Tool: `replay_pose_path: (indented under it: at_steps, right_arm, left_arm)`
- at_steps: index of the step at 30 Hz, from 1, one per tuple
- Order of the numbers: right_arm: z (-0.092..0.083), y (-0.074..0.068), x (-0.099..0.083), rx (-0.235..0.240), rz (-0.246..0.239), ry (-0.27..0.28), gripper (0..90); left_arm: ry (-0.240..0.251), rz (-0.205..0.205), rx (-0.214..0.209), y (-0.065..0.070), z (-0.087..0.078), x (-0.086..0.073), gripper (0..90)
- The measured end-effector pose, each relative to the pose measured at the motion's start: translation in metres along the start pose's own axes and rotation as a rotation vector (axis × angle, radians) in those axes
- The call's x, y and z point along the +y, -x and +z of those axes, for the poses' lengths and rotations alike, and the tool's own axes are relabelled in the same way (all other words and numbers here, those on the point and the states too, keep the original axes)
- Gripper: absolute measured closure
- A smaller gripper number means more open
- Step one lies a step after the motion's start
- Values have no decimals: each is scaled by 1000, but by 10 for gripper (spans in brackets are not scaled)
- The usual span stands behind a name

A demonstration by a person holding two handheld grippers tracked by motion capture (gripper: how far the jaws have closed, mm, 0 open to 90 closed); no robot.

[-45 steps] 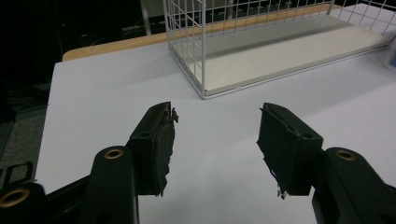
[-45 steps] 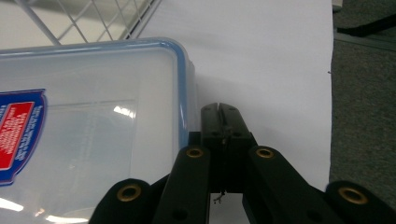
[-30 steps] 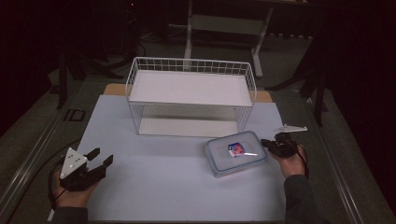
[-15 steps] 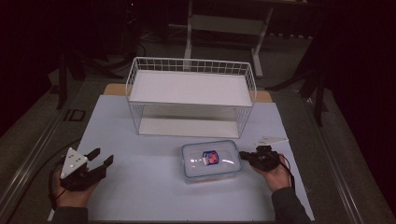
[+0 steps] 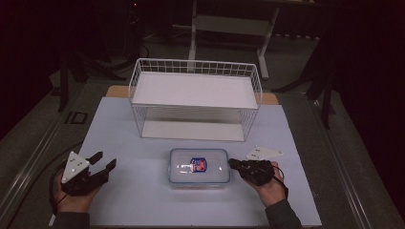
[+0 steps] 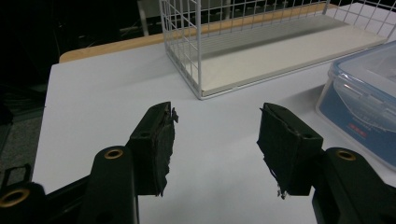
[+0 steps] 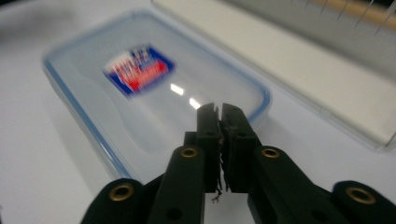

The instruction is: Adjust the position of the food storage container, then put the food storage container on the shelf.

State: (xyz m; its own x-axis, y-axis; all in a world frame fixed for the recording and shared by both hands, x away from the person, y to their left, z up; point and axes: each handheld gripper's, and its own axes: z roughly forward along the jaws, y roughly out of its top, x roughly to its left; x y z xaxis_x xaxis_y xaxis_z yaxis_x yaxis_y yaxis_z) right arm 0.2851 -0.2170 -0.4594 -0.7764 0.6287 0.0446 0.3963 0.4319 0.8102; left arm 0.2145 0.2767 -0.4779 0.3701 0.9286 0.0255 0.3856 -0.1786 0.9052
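Note:
A clear plastic container [image 5: 199, 167] with a blue-rimmed lid and a red and blue label lies flat on the white mat, in front of the wire rack. My right gripper [image 5: 232, 163] points left, its tips at the container's right edge. In the right gripper view its jaws [image 7: 220, 108] are almost together with nothing between them; they have just been opening by a hairline, and the container [image 7: 140, 93] lies just beyond. My left gripper [image 5: 105, 160] rests open near the front left, apart from the container [image 6: 369, 107], with nothing between its fingers [image 6: 217, 116].
A white wire rack [image 5: 196, 62] with an upper shelf and a flat base stands behind the container, its base [image 6: 280, 60] near both grippers' views. The white mat [image 5: 143, 205] covers the table; dark floor and stands lie beyond.
The container has slid left from the right side to the middle of the mat, with my right gripper moving left behind it. The left gripper stayed put.

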Motion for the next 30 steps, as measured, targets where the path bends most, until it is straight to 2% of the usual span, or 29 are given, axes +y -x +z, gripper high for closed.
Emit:
replay_pose_path:
  at_steps: [3,4,5,10,11,12,13,14,15,19,20,21,25,30]
  right_arm:
    - [-11,-7,5,-14,1,53,797]
    - [-14,-10,5,-14,6,66,746]
    - [-14,-10,5,-14,6,66,746]
    - [-13,-12,-1,-30,33,58,630]
    - [-13,-12,-1,-30,33,58,630]
    - [-11,-10,-3,-36,49,55,594]
    - [-10,-10,-4,-37,56,53,580]
    - [-9,-9,-4,-38,60,53,551]
    - [-9,-9,-4,-38,60,53,551]
    - [-3,-4,-6,-40,112,47,509]
    - [1,-2,-8,-35,124,30,506]
    - [3,-2,-9,-33,126,24,506]
    - [8,0,-10,-21,128,5,514]
    - [15,8,-11,0,165,-14,458]
  left_arm:
    - [0,-2,-2,1,1,0,447]
    - [0,-1,-4,1,1,1,446]
    - [0,-2,-6,2,1,1,446]
    - [-1,-6,-27,7,2,3,438]
    - [-1,-12,-39,9,3,4,438]
    - [-4,-15,-56,11,5,5,430]
    - [-6,-28,-88,16,8,9,425]
    - [-6,-28,-88,16,8,9,422]
    - [-8,-23,-101,20,9,11,422]
    - [-21,-12,-167,36,16,20,395]
    - [-29,-22,-209,44,21,24,380]
    - [-29,-22,-209,44,21,24,378]
    - [-58,-23,-258,60,37,29,378]
    - [-102,-28,-315,82,59,35,382]
